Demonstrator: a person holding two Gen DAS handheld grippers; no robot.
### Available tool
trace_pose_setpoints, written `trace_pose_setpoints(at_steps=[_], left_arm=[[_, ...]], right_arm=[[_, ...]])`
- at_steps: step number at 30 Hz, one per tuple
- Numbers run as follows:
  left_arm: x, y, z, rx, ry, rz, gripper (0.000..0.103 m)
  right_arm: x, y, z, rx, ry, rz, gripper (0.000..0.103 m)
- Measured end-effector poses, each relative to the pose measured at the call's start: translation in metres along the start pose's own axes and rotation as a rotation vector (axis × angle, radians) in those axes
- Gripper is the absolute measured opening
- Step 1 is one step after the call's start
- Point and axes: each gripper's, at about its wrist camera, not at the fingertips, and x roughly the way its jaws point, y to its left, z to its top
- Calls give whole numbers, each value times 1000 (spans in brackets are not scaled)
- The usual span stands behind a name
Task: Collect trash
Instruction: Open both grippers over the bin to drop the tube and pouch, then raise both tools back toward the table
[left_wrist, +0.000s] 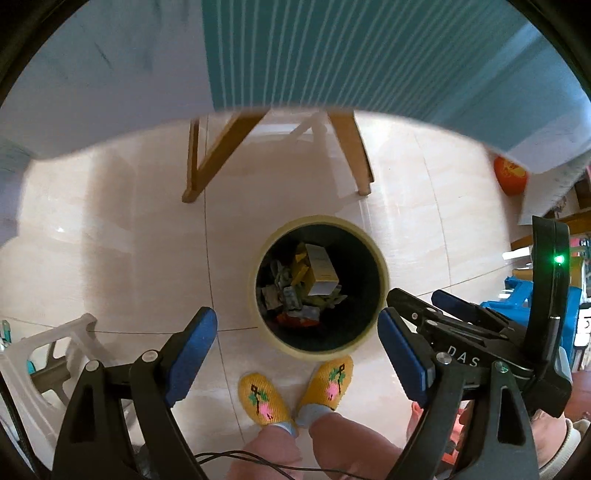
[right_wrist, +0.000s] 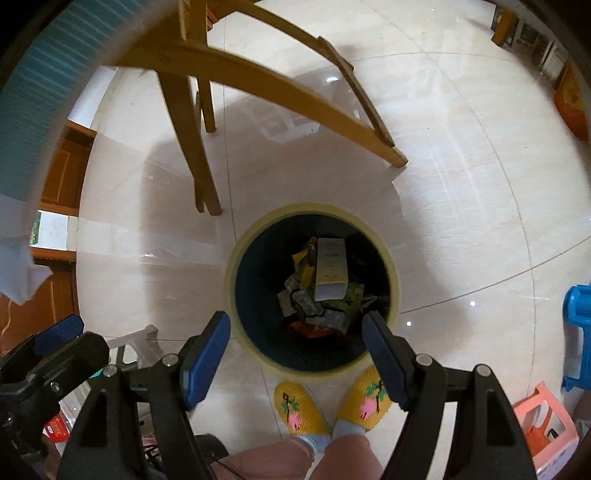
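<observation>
A round bin with a pale yellow rim (left_wrist: 384, 273) (right_wrist: 231, 273) stands on the tiled floor below both grippers. It holds a white and yellow box (left_wrist: 322, 271) (right_wrist: 331, 271) and several crumpled wrappers (left_wrist: 291, 299) (right_wrist: 306, 302). My left gripper (left_wrist: 297, 350) is open and empty, above the bin's near edge. My right gripper (right_wrist: 295, 350) is open and empty, also above the near edge. The right gripper shows at the right of the left wrist view (left_wrist: 461, 310). The left gripper shows at the lower left of the right wrist view (right_wrist: 59, 332).
A table with a teal and white cloth (left_wrist: 332, 55) and wooden legs (left_wrist: 351, 147) (right_wrist: 184, 122) stands just beyond the bin. My feet in yellow slippers (left_wrist: 295, 391) (right_wrist: 328, 402) touch the bin's near side. A white stool (left_wrist: 44, 362), blue crate (right_wrist: 578, 332), pink stool (right_wrist: 546, 424) and orange ball (left_wrist: 509, 175) stand around.
</observation>
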Motion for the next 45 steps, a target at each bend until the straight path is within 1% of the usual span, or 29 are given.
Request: trace_pose_setpoints(at_steps=[7, 13, 15, 18, 21, 25, 27, 32, 36, 38, 40, 42, 44, 45], left_arm=[[-89, -10, 3, 42, -46, -2, 88], [-173, -17, 10, 80, -114, -21, 88], [-203, -19, 14, 99, -149, -29, 90], [-241, -22, 20, 125, -210, -44, 94], [-275, -22, 28, 145, -276, -54, 94], [-314, -23, 39, 156, -362, -65, 94], [-331, -22, 45, 157, -401, -62, 94], [-361, -27, 64, 198, -456, -32, 94], [-381, -32, 89, 247, -523, 28, 94], [-389, -34, 105, 255, -545, 58, 94], [-395, -36, 120, 257, -554, 63, 94], [-400, -36, 146, 240, -562, 74, 94], [-400, -36, 170, 215, -559, 68, 94], [-399, -34, 188, 193, -555, 68, 94]], right_arm=[[-81, 17, -10, 15, -26, 13, 74], [-162, 46, -16, -10, -76, 20, 74], [-191, 57, -16, -23, -107, 22, 74], [-224, 72, -18, -39, -150, 25, 74], [-261, 90, -19, -57, -211, 27, 74], [-299, 107, -14, -79, -290, 26, 74], [-315, 114, -9, -103, -332, 14, 74], [-350, 132, 14, -159, -412, -19, 74], [-370, 144, 37, -200, -462, -28, 74], [-377, 150, 50, -216, -476, -41, 74], [-385, 154, 66, -237, -491, -50, 74], [-394, 156, 88, -258, -516, -61, 74], [-401, 157, 110, -278, -536, -63, 74], [-403, 157, 121, -283, -544, -64, 74]])
